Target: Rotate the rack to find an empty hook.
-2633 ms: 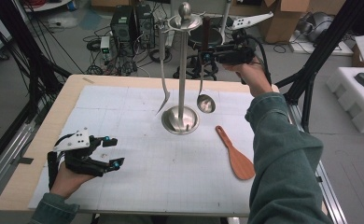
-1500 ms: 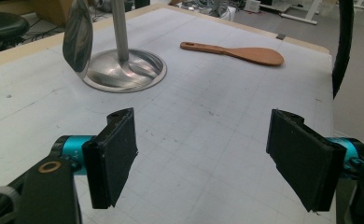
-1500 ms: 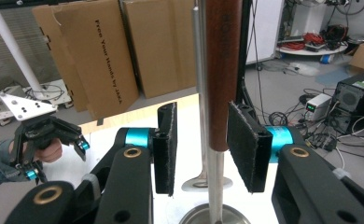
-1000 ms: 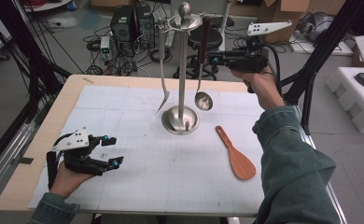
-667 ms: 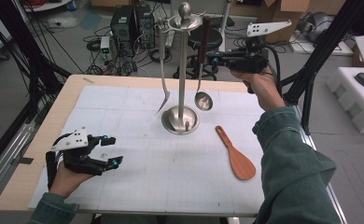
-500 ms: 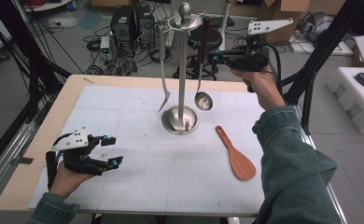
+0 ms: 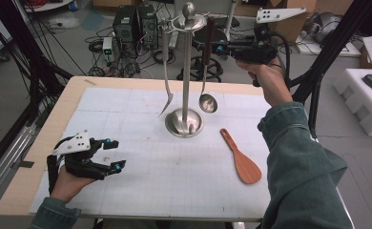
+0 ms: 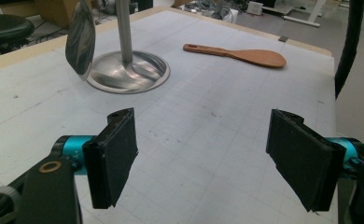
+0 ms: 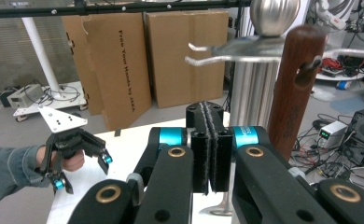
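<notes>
Right gripper view: my right tongs sit pressed together, empty, beside the hung ladle; left tongs gape idle. Next, lift away.

Soft, even indoor light; faint shadows, slight softness throughout.

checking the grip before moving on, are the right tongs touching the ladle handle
Apart. In the right gripper view the right tongs are shut pad to pad with nothing between, and the ladle handle hangs off to one side.
</notes>
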`<state>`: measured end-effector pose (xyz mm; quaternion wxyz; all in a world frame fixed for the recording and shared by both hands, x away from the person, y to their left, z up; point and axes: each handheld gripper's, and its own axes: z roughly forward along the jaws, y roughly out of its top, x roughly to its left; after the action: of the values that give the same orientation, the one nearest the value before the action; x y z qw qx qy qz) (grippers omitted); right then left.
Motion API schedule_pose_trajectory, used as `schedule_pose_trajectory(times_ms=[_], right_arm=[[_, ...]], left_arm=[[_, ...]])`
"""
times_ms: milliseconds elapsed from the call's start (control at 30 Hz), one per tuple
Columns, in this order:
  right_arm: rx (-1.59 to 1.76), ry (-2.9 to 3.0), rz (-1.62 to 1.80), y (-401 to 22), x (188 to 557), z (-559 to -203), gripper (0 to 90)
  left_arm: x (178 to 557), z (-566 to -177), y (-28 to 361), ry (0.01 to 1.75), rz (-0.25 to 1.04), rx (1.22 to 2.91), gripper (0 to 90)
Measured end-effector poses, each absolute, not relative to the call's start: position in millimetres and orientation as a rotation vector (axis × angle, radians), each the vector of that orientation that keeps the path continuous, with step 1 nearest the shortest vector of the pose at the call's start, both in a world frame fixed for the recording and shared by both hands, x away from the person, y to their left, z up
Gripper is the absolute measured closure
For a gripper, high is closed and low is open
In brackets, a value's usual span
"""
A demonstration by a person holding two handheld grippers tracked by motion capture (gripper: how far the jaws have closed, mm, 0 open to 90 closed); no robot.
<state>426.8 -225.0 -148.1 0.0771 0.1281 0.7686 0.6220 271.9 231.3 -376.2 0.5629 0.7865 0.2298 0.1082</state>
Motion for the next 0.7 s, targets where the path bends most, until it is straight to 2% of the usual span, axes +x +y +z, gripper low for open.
schedule_pose_trajectory(times_ms=[700], right_arm=[[0.37,2.305,1.841,-195.5,433.2,-132.7,90.0]], left_arm=[[270.8,-375.1,233.2,0.54,0.255,1.846,25.0]])
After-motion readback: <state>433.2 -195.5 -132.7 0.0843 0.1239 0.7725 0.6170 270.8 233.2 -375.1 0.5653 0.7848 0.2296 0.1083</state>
